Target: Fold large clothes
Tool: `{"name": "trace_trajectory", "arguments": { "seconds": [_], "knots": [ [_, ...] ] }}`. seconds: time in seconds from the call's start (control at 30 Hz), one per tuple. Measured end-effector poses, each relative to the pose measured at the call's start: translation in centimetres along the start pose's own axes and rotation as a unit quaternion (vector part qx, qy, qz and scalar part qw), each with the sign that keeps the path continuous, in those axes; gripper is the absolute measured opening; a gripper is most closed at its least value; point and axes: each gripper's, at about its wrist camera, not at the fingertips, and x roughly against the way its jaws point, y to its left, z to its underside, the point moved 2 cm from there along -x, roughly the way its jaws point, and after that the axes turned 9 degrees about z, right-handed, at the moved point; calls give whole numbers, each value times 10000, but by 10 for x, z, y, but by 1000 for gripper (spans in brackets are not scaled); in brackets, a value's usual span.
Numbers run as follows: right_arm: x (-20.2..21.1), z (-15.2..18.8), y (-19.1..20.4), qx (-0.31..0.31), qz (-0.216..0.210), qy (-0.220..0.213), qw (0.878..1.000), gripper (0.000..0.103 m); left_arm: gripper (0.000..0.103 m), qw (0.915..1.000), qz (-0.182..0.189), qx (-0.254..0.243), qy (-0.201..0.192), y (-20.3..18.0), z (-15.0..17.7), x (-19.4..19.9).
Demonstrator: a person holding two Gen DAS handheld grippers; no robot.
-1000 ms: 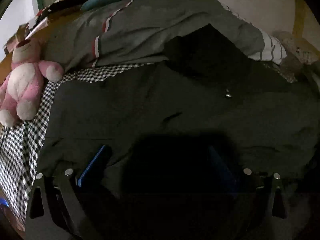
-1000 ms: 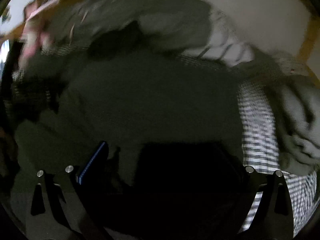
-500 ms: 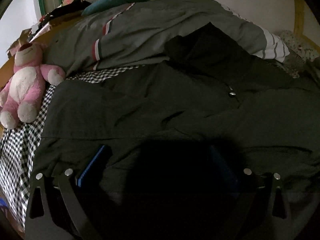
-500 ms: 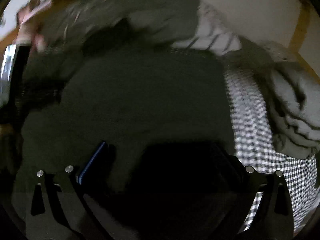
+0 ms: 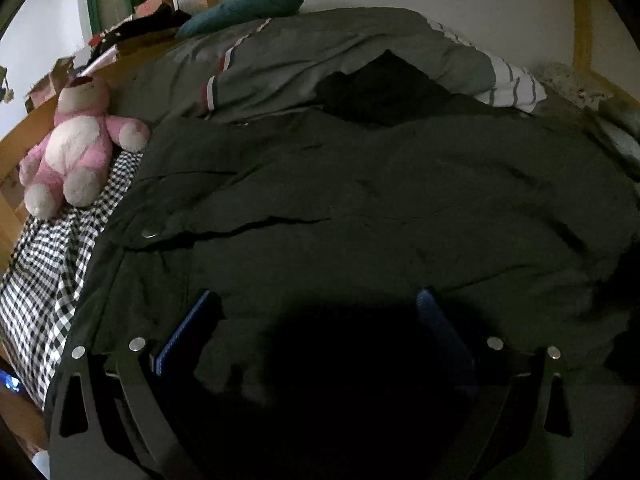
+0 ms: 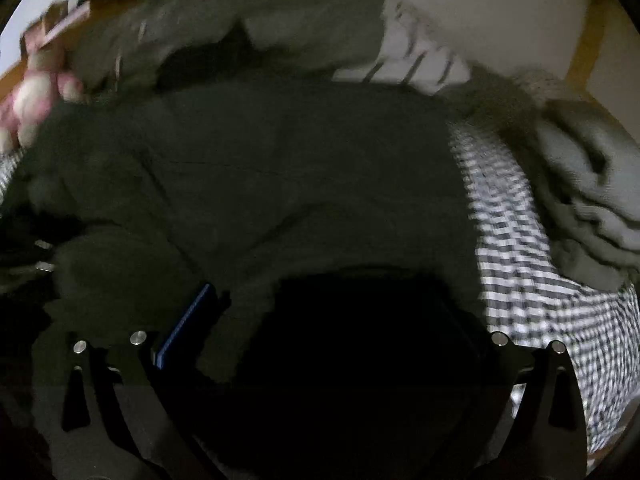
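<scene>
A large dark green jacket (image 5: pixel 380 208) lies spread across the bed, a metal snap (image 5: pixel 150 234) on its left part. It also fills the right wrist view (image 6: pixel 280 168), which is blurred. My left gripper (image 5: pixel 316 312) is open, its blue-padded fingers (image 5: pixel 188 328) wide apart just above the jacket's near edge. My right gripper (image 6: pixel 320 312) is open over the jacket's near right part; its right finger is lost in shadow.
A pink plush bear (image 5: pixel 76 140) sits at the left on the checked sheet (image 5: pixel 40 272). A grey striped duvet (image 5: pixel 320 52) and teal pillow (image 5: pixel 244 8) lie behind. A rumpled grey blanket (image 6: pixel 592 184) lies at the right. Wooden bed frame around.
The left view has shifted right across the jacket, so the snap now sits far left. The right gripper keeps moving, its view blurred, with more checked sheet showing at the right.
</scene>
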Motion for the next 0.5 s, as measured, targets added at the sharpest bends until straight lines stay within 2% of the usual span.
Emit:
{"name": "trace_trajectory", "arguments": {
  "seconds": [0.07, 0.13, 0.23, 0.37, 0.5],
  "knots": [
    [1, 4, -2, 74, 36, 122, 9999, 100, 99, 9999, -75, -57, -81, -1, 2, -2],
    [-17, 10, -1, 98, -152, 376, 9991, 100, 99, 9999, -90, -79, -105, -2, 3, -3],
    [-26, 8, -3, 5, -266, 433, 9987, 100, 99, 9999, -21, -33, -129, 1, 2, 0],
    [8, 16, -13, -76, -420, 259, 9988, 100, 98, 9986, 173, 179, -460, 8, 13, 41],
    [28, 47, -11, 108, -550, 267, 9981, 100, 98, 9985, 42, -114, -541, -3, 37, 62]
  ]
}}
